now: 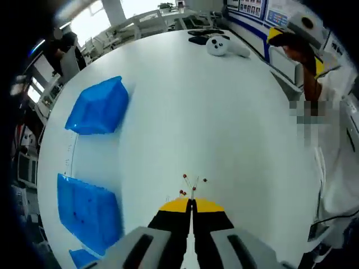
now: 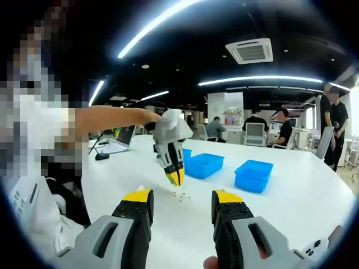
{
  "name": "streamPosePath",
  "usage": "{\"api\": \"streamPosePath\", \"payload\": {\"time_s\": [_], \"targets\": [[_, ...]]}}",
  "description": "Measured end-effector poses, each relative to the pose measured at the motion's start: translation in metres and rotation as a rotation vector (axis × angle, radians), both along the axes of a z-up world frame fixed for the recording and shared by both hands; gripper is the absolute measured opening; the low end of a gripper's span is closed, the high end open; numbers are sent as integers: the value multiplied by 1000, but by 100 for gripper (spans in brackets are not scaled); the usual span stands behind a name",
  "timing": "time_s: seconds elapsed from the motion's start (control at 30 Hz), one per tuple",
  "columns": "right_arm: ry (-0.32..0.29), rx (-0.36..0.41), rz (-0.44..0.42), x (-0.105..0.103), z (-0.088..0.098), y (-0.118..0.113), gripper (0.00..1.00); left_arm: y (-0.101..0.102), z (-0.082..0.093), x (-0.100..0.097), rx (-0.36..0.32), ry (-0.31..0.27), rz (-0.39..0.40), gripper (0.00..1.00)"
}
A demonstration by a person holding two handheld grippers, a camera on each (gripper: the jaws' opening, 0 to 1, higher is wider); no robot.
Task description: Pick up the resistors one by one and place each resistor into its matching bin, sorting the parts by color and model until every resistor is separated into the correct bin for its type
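The resistors (image 1: pixel 192 183) lie in a small scatter on the bare white table (image 1: pixel 213 112), just beyond the tip of the left gripper (image 1: pixel 192 205): tiny red-headed parts on hair-thin wire leads, a few of them close together. They look nearly weightless and easy to flick away, and the leads would likely bend under a hard squeeze, so I would take one by its lead or just under the bead, alone, with a light pinch. The left gripper's yellow-tipped jaws are drawn together with barely a slit between them, right over the near edge of the scatter; whether a lead is already caught between the tips is too small to tell. To that view's left sit three blue bins, one farther off (image 1: pixel 100 106), one nearer (image 1: pixel 90 210), and a corner of another (image 1: pixel 84 258), all well apart from the parts. A white controller (image 1: pixel 224 46) lies at the far end of the table. The right gripper (image 2: pixel 179 202) hangs back with its jaws spread wide and nothing between them. Its view gives what the other cannot: the left gripper (image 2: pixel 175 178) seen from outside, pointing steeply down with its tip just above the specks of the resistors (image 2: pixel 180 195), two blue bins (image 2: pixel 203 165) (image 2: pixel 253 174) beyond, and people seated and standing across the office behind.
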State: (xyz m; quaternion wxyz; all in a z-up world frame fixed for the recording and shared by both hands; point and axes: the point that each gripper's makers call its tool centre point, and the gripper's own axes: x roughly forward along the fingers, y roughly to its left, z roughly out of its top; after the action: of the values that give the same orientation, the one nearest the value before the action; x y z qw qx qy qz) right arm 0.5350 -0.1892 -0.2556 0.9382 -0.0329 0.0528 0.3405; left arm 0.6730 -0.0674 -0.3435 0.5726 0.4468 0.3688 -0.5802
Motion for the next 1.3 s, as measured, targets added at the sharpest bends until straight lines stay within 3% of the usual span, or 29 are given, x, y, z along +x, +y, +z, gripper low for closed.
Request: {"api": "streamPosePath", "payload": {"time_s": [0.13, 0.27, 0.57, 0.6, 0.8, 1.0, 1.13, 1.3], "targets": [[-3, 0, 3, -1, 2, 0, 43, 2, 27, -3, -93, -58, 28, 4], [-6, 3, 2, 0, 3, -1, 43, 14, 62, -8, -261, -152, 125, 4], [4, 2, 13, 3, 1, 5, 43, 66, 102, -46, -640, -232, 359, 4], [5, 2, 14, 3, 0, 6, 43, 73, 107, -51, -717, -234, 406, 4], [12, 1, 16, 4, -3, 7, 43, 116, 110, -75, -964, -277, 554, 4], [3, -4, 27, 2, -3, 8, 44, 141, 94, -98, -1115, -321, 680, 4], [-7, -5, 40, 1, -1, 11, 45, 155, 87, -105, -1150, -418, 731, 4], [0, -5, 39, 2, -2, 12, 45, 159, 79, -105, -1189, -398, 771, 4]]}}
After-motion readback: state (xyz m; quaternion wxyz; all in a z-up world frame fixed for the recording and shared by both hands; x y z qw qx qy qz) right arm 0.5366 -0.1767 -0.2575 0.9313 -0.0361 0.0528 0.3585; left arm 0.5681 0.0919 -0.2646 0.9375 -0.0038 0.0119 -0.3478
